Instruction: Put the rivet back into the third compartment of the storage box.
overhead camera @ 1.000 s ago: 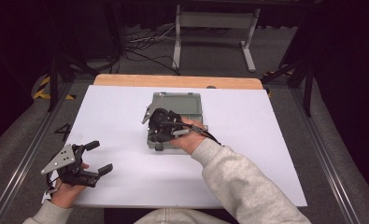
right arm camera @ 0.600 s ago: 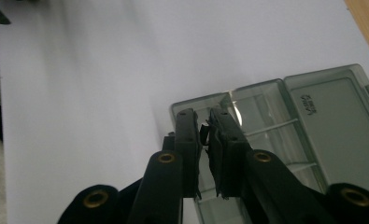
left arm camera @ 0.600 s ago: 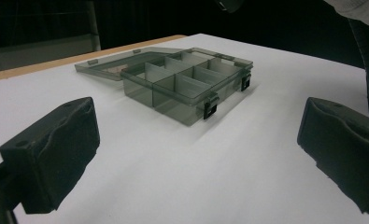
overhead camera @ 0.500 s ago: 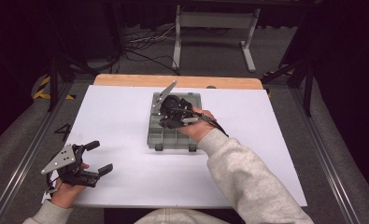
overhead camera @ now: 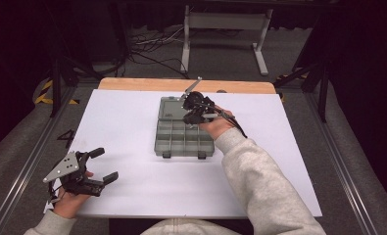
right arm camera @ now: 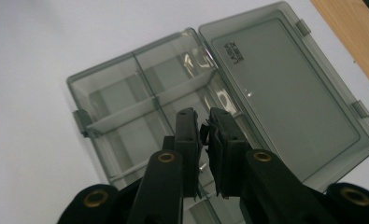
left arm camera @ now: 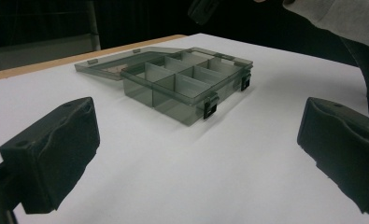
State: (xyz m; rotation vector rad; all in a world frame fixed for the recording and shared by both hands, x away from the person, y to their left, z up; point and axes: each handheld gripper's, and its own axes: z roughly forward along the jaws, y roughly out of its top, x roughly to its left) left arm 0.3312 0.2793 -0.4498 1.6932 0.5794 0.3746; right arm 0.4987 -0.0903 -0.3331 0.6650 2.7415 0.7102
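Note:
A smoky clear compartment box (overhead camera: 183, 141) sits mid-table with its lid (overhead camera: 172, 107) laid flat open on the far side. Its compartments (right arm camera: 140, 121) look empty, and its two black latches (left arm camera: 210, 108) face the near edge. My right gripper (overhead camera: 193, 111) hovers over the box's far right part, jaws shut with nothing between them (right arm camera: 203, 119). Near the table's front left corner my left gripper (overhead camera: 104, 164) rests low with its jaws wide open. Its jaws point toward the box (left arm camera: 187, 84), well short of it, and its pads (left arm camera: 56, 154) are bare.
White sheet (overhead camera: 132, 186) covers the table, with a wooden strip (overhead camera: 132, 84) along the far edge. A metal stand (overhead camera: 225, 29) and cables (overhead camera: 152, 44) lie on the floor beyond. Rails (overhead camera: 24, 161) run along both table sides.
The box's lid went from closed, through raised, to flat open. My right gripper moved from the box's front toward its far side. The left gripper stayed put.

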